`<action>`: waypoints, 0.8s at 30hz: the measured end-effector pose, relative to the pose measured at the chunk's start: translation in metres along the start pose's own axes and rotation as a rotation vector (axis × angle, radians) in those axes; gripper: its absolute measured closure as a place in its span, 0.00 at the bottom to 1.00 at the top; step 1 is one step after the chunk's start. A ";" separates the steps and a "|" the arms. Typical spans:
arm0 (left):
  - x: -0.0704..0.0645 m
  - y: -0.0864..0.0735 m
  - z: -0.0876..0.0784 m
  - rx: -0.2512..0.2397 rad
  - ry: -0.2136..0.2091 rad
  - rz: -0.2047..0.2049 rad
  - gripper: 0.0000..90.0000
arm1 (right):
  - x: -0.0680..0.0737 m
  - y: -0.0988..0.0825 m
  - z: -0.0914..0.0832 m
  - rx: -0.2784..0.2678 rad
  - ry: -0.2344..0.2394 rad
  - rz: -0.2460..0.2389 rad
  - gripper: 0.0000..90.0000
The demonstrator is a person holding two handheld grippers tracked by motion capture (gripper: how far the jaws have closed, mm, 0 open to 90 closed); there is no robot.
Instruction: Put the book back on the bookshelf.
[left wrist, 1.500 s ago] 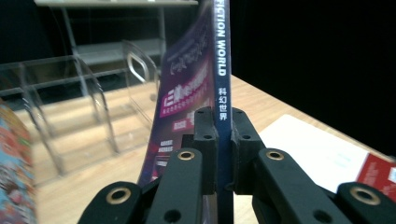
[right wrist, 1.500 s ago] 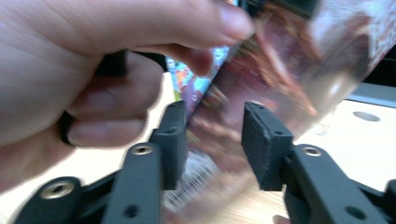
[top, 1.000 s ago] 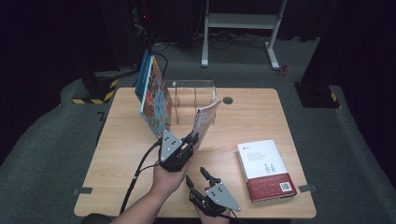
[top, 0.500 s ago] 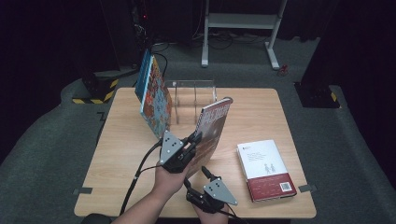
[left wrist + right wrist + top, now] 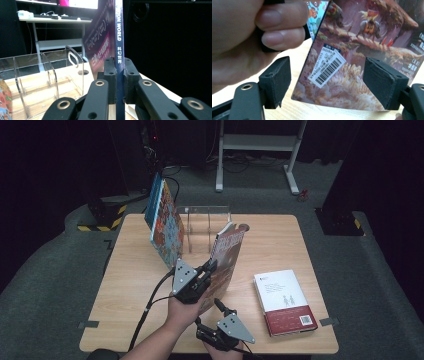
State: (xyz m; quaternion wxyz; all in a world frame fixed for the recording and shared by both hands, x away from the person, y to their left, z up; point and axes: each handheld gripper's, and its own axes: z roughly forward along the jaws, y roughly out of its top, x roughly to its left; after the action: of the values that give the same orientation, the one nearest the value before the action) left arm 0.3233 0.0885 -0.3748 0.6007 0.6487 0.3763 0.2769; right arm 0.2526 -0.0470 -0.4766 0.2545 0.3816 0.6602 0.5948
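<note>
- Picture book (image 5: pixel 162 222) being leaned against left end of clear rack (image 5: pixel 207 227), slots free.
- Magazine (image 5: pixel 226 257) being held upright on table (image 5: pixel 125 270) in front of rack; spine being clamped by left gripper (image 5: pixel 210 266) jaws, likely for slotting in.
- Right gripper (image 5: pixel 218 304) jaws have just been opening, being kept apart, pads off cover, leaving hold to left.
- Red-and-white book (image 5: pixel 285 301) being left flat at right, likely next.

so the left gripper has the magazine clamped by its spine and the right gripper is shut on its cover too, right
Not quite. The left gripper does clamp the magazine by its spine, but the right gripper isn't shut on it: the right gripper view shows its jaws wide apart, just opened, the cover beyond them.
</note>
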 end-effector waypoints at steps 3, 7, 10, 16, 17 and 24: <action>0.000 0.000 0.000 0.001 -0.003 -0.003 0.93 | 0.001 -0.001 0.004 0.024 -0.025 -0.009 0.24; 0.001 0.001 0.000 -0.001 -0.003 -0.003 0.93 | 0.002 -0.002 0.006 0.028 -0.025 -0.009 0.23; 0.001 0.001 -0.001 0.002 -0.007 -0.007 0.93 | 0.000 -0.002 0.009 0.048 -0.035 0.000 0.22; 0.004 -0.001 -0.004 0.012 -0.012 -0.008 0.93 | -0.002 -0.004 0.014 0.067 -0.041 -0.011 0.21; 0.006 -0.003 -0.006 0.014 -0.016 -0.014 0.93 | -0.002 -0.005 0.014 0.071 -0.041 -0.011 0.21; 0.007 -0.012 -0.018 0.023 -0.031 0.010 0.93 | -0.005 -0.015 0.020 0.119 -0.049 -0.036 0.19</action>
State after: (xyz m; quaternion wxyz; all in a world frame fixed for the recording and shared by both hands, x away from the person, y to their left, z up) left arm 0.3107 0.1043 -0.3851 0.5975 0.6618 0.3668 0.2653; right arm 0.2680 -0.0394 -0.4946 0.2578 0.3986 0.6947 0.5404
